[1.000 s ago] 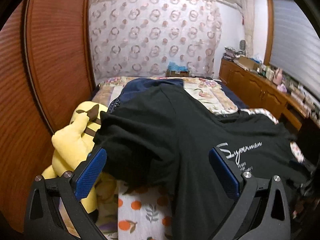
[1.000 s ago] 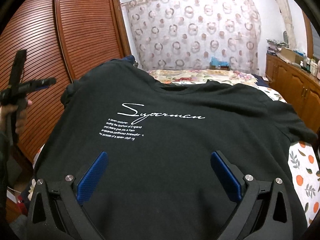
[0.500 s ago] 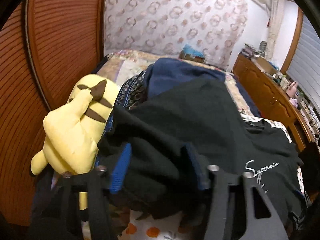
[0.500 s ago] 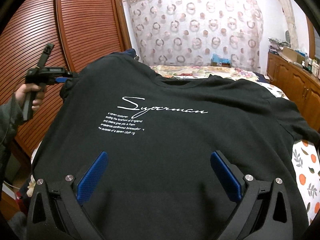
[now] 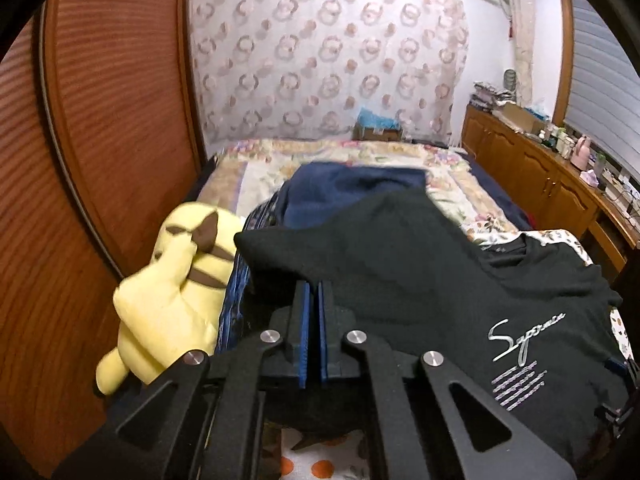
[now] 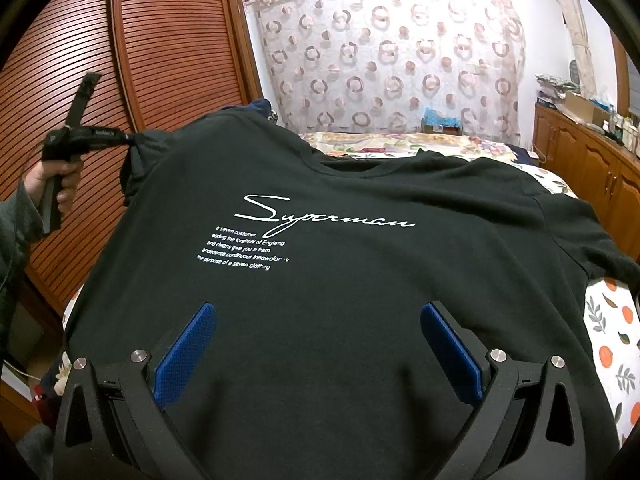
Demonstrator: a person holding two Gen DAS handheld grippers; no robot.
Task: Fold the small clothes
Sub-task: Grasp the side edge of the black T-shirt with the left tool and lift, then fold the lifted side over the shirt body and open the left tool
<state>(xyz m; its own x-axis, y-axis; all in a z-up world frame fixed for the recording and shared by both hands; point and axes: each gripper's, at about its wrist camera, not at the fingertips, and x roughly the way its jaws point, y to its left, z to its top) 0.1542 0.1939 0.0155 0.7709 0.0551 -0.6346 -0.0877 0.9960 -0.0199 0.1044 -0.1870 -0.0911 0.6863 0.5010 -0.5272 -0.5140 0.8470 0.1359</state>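
- Plainly, the black T-shirt (image 6: 340, 280) lay spread face up over the bed (image 5: 360, 156), its white "Superman" script (image 6: 328, 218) and the small lines of print beneath it readable in the right wrist view.
- The left gripper (image 5: 313, 292) had its blue pads (image 5: 305, 320) pressed together, with only a thin gap between them, pinching a bunched fold of the shirt's left sleeve (image 5: 320, 252).
- From the right wrist view, that same left gripper (image 6: 126, 136) was seen off at the shirt's left shoulder, gripped by the person's left hand (image 6: 56, 178), the sleeve cloth gathered into a small knot at its tip.
- The right gripper (image 6: 318, 344) hung over the lower part of the shirt with its jaws spread wide and nothing between them; its blue pads (image 6: 186, 356) stood well apart on either side of the dark cloth.
- A yellow plush toy (image 5: 172, 288) with brown-tipped ears lay just beside the pinched sleeve, against the wooden wardrobe doors (image 5: 100, 140).
- A folded navy garment (image 5: 352, 192) sat beyond the sleeve, partly covered by the black cloth.
- An orange-and-leaf patterned sheet (image 6: 612, 344) showed at the shirt's right edge, a circle-patterned curtain (image 6: 400, 60) hung at the far wall, and a cluttered wooden cabinet (image 5: 552, 176) ran along the right side.
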